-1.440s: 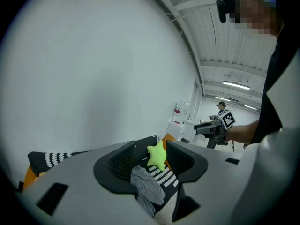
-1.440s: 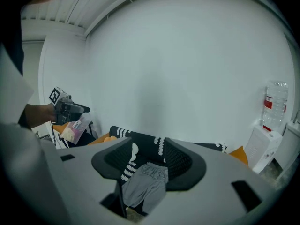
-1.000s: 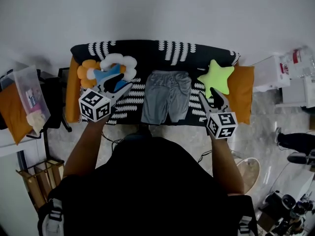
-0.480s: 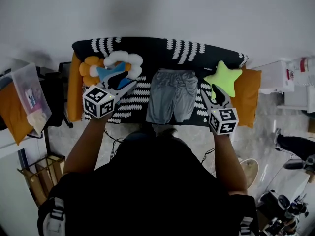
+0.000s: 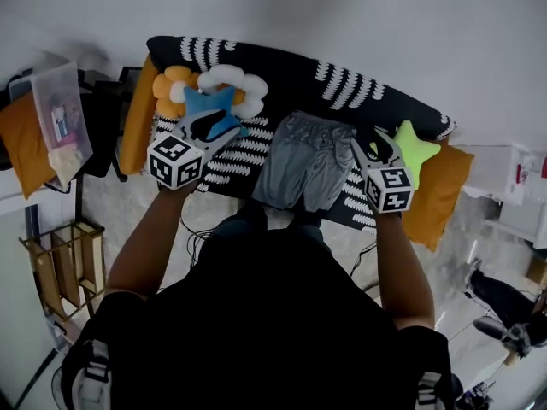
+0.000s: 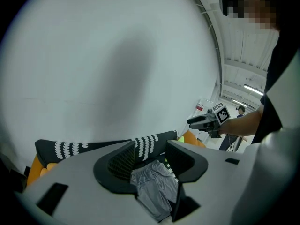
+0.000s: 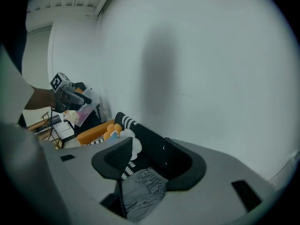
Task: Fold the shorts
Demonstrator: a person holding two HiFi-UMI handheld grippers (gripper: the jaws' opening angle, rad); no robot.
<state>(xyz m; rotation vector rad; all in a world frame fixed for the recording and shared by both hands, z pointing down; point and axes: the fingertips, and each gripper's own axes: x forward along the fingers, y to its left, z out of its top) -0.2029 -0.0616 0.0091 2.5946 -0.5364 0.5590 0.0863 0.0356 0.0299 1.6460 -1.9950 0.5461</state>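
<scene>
Flat on black striped cover (image 5: 282, 75): grey shorts (image 5: 308, 161), leg hems at near edge. Just left of shorts: left gripper (image 5: 224, 133), jaws apart, empty. Just right: right gripper (image 5: 366, 148), jaws apart, empty. Flower cushion (image 5: 224, 88) left of shorts, star cushion (image 5: 419, 143) right. Bare cover beyond waistband.

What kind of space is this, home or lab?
Likely a staged recording room, not a home: a low bed with black patterned cover and star cushion against a bare white wall, a clear storage bin beside it.
</scene>
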